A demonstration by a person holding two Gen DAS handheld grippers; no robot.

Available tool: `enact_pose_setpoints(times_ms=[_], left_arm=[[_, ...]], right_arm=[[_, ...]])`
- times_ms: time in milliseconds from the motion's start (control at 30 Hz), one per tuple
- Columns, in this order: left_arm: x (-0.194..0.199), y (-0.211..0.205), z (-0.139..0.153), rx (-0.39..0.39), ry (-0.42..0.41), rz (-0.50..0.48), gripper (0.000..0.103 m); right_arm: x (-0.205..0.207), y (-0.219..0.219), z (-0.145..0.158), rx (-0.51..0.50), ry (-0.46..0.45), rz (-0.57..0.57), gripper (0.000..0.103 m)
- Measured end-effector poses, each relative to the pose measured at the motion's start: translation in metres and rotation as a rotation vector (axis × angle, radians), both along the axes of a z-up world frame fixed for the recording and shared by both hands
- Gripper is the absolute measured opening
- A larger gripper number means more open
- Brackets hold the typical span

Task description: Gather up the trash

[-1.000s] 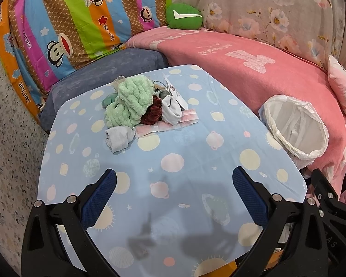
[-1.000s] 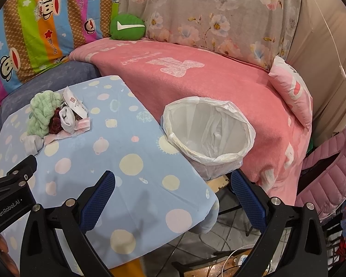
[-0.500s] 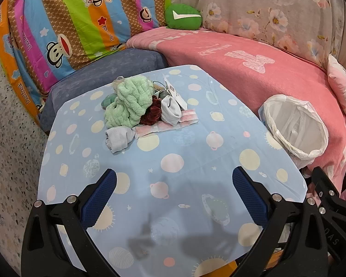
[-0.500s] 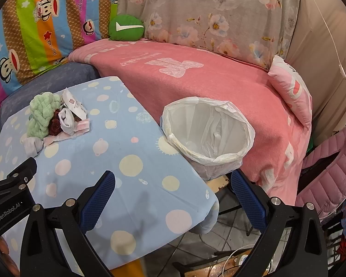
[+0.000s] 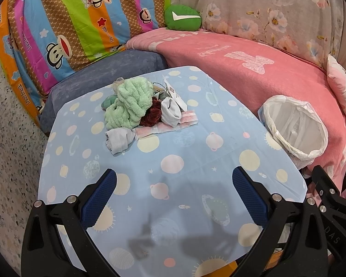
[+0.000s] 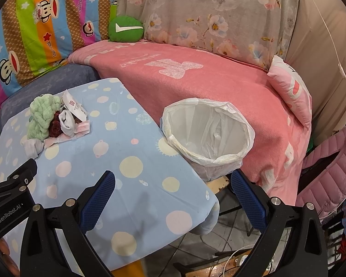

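A pile of trash lies at the far side of the table with the blue spotted cloth: a fluffy green cloth, a dark red scrunchie, a white sock, a grey sock, a pink face mask and a white paper tag. The pile also shows in the right wrist view. A bin with a white bag stands at the table's right edge. My left gripper is open and empty, well short of the pile. My right gripper is open and empty, near the bin.
A sofa with a pink blanket wraps behind the table and bin. A green cushion and a striped cartoon cover lie at the back. A pink jacket and cables on the floor are at the right.
Both views have shifted very slightly; nothing on the table has moved and both grippers stay open.
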State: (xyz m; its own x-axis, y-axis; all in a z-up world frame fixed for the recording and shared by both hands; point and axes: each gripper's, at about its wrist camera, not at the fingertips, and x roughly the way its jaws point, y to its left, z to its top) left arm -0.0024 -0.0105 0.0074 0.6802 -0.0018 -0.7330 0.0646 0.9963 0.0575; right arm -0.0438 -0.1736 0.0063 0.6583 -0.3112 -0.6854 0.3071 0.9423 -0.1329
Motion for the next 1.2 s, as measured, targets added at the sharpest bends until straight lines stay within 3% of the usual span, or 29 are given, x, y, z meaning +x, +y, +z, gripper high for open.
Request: enact_pose_setpoints(times_ms=[1033, 1200], left_arm=[[0.012, 0.013, -0.007, -0.007, -0.016, -0.022, 0.096], [0.023, 0.025, -0.012, -0.045, 0.0, -0.021, 0.096]], right_arm=[[0.008, 0.005, 0.007, -0.002, -0.038, -0.019, 0.096], [0.012, 0.008, 0.006, -0.007, -0.039, -0.017, 0.096]])
